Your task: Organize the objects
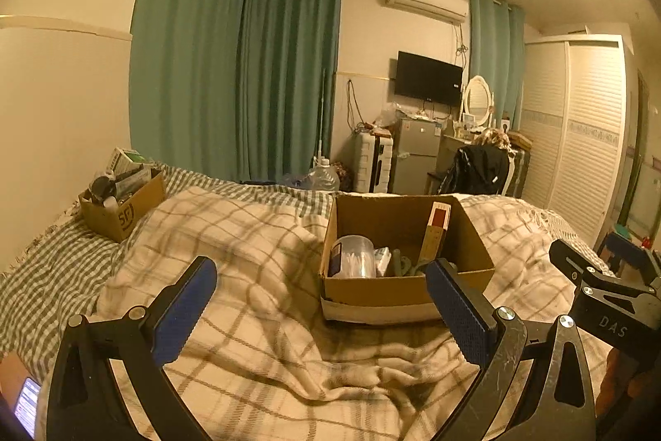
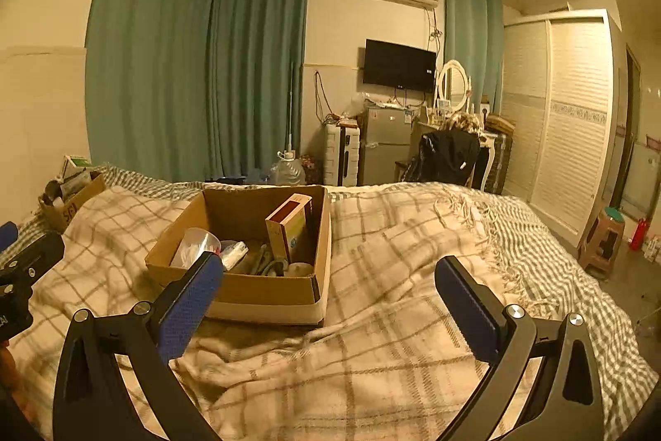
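**Mei:** On the bed, over the rumpled beige plaid blanket, what are the two tools doing?

**Tao:** Both hover above it with nothing between their blue pads. The left gripper has its jaws spread wide; so does the right gripper.

**Mei:** Where are the things to sort?

**Tao:** An open brown cardboard box sits on the blanket, ahead of both tools. Inside lie a clear plastic cup tipped on its side, a tall red-and-tan carton standing against the far right wall, and some dark bits I cannot identify.

**Mei:** Anything else?

**Tao:** A smaller printed cardboard box, crammed with items, rests far left on the green gingham sheet, well apart from the first.
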`<state>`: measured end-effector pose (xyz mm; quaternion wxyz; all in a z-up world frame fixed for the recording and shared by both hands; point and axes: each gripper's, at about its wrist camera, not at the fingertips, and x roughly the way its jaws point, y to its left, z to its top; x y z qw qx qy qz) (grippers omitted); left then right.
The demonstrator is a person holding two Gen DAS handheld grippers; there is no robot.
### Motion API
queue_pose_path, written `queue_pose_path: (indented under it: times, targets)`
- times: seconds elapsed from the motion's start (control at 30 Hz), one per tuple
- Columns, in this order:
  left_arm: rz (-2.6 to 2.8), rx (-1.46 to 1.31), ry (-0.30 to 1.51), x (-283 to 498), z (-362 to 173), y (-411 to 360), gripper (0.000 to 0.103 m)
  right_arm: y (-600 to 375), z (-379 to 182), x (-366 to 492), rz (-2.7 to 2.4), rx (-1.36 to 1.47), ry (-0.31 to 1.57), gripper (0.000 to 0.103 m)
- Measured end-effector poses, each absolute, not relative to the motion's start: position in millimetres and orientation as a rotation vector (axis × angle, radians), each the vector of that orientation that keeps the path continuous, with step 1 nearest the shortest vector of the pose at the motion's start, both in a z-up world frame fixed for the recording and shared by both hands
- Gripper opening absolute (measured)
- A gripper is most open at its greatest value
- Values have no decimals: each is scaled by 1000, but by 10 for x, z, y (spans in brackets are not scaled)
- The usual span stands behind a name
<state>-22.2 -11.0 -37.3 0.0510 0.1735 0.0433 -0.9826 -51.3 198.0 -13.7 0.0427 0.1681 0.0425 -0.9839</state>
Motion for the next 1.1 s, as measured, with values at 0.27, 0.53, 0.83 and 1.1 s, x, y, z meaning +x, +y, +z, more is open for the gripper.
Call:
queue_pose_path:
  times: [0.27, 0.53, 0.83, 1.1]
  targets:
    - [-2994, 534, 116, -215, -379, -70, 103, 1948, -150, -508, -3009, 518, 157, 103]
    - [-2992, 547, 106, -223, -380, -51, 103, 1939, -149, -496, -3008, 516, 166, 102]
    - [-2989, 550, 105, -218, -381, -51, 103, 1907, -161, -491, -3004, 521, 196, 103]
    - [-2987, 559, 106, -222, -390, -56, 103, 1899, -171, -486, -3001, 523, 208, 102]
